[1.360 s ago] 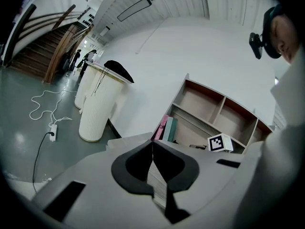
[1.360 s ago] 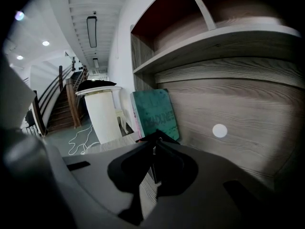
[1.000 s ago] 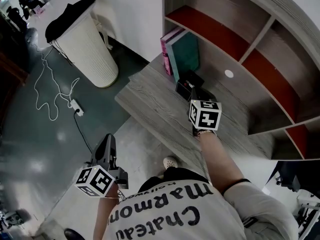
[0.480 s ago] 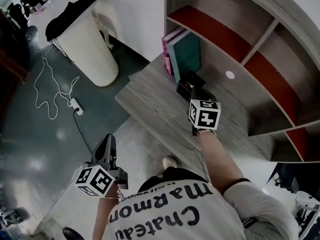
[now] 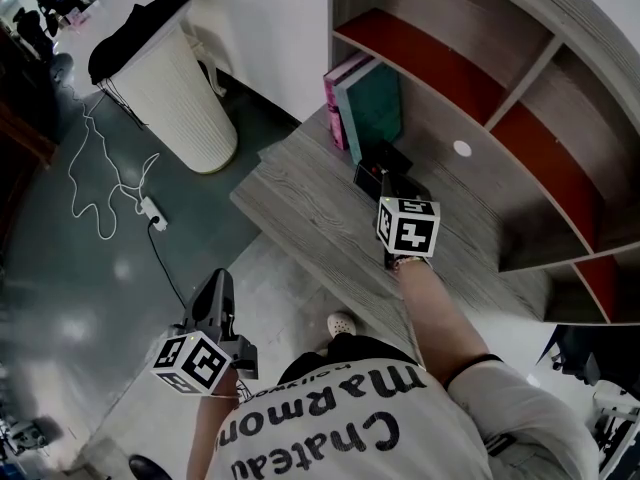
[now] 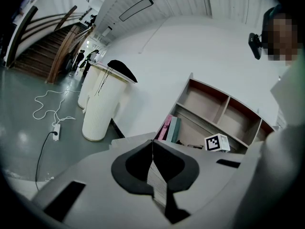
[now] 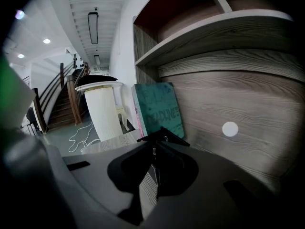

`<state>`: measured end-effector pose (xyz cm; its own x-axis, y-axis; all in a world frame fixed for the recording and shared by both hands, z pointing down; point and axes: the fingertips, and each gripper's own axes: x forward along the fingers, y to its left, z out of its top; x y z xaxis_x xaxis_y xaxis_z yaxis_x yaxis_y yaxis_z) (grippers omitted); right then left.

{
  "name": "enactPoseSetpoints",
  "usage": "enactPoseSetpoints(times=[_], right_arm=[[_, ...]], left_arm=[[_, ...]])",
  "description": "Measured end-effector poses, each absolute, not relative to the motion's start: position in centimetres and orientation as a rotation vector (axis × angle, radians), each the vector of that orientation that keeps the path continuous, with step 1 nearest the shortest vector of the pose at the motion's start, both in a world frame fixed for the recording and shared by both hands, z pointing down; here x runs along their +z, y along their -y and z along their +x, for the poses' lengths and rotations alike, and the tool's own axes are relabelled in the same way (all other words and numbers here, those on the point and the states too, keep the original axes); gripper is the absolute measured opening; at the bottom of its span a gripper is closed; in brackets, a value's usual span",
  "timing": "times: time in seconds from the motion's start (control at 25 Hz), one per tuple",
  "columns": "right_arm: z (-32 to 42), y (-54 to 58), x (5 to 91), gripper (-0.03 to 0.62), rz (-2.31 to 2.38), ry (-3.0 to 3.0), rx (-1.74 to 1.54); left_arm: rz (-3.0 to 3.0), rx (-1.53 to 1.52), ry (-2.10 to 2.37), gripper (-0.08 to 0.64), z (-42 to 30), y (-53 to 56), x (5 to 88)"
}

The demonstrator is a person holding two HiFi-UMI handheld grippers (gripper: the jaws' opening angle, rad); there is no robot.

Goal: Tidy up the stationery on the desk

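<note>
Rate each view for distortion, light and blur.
Head view: sharp, evenly lit; shelf unit edges bow; pale glare on the floor. Left gripper view: heavy fisheye, black corners, bright white wall. Right gripper view: dimmest, dark rim, bright ceiling lamp, green blur at left.

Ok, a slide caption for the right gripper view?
Right gripper at a black box near the green book on the desk.

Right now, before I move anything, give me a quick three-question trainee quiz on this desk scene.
1. True or false: the left tongs hang over the desk.
2. What stands on end on the desk by the shelf unit's left edge? A) books B) a lamp C) a mug
3. What lies just ahead of the right tongs on the desk?
Key: 1 false, they hang over the floor, shut and empty. 2 A. 3 the black box.
</note>
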<state>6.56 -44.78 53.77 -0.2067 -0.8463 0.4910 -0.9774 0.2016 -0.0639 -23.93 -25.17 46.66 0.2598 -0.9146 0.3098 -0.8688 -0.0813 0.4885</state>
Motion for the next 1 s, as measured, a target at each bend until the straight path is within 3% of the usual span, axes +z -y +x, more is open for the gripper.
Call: enactPoseSetpoints(times=[1.0], right_arm=[[6.12,45.58,54.81,0.035,1.701,2.104,0.52]], left_arm=[[1.94,-0.108,1.586,0.015,-24.38,25.93,47.32]])
